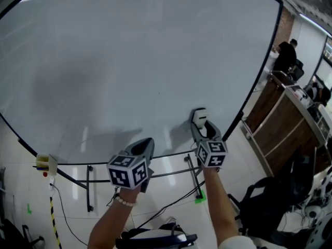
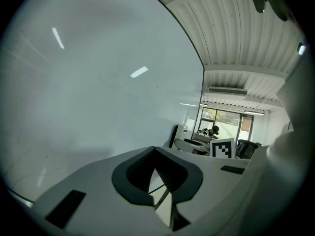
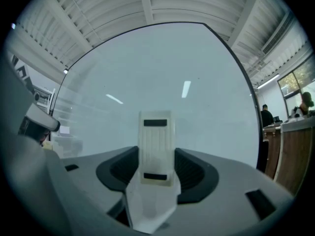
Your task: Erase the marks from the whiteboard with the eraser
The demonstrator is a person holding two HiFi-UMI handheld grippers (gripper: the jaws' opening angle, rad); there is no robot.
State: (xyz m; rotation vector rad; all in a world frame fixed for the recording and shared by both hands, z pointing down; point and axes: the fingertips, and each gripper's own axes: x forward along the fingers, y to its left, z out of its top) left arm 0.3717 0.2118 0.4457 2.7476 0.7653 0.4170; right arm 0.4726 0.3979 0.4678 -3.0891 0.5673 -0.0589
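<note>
In front of you, the whiteboard [image 1: 145, 51] fills most of the head view, and its surface looks clean apart from one tiny dark speck [image 1: 159, 92] near the middle. Your right gripper [image 1: 204, 130] is raised to the board's lower part, close to the bottom edge of the frame. Its jaws are clamped on the eraser [image 1: 199, 116], which stands upright out of them and points at the board. In the right gripper view the eraser [image 3: 156, 141] is a pale ribbed block with a dark bar near each end, held between the two jaws of the right gripper [image 3: 156, 175] with the whiteboard [image 3: 162, 73] right behind it. You cannot tell from any view whether the eraser actually touches the surface.

Your left gripper [image 1: 147, 144] sits lower and to the left, near the board's bottom edge. In the left gripper view its jaws [image 2: 160, 183] are closed together with nothing between them, and the whiteboard [image 2: 88, 82] spreads ahead and to the left. A bead bracelet [image 1: 124, 202] shows on your left wrist.

Below the board you can see its metal stand [image 1: 89, 188] on a glossy pale floor [image 1: 72, 211]. A small yellowish box [image 1: 45, 163] sits at the frame's lower left. To the right stands a wooden desk [image 1: 280, 119], with a person [image 1: 286, 53] beyond it.
</note>
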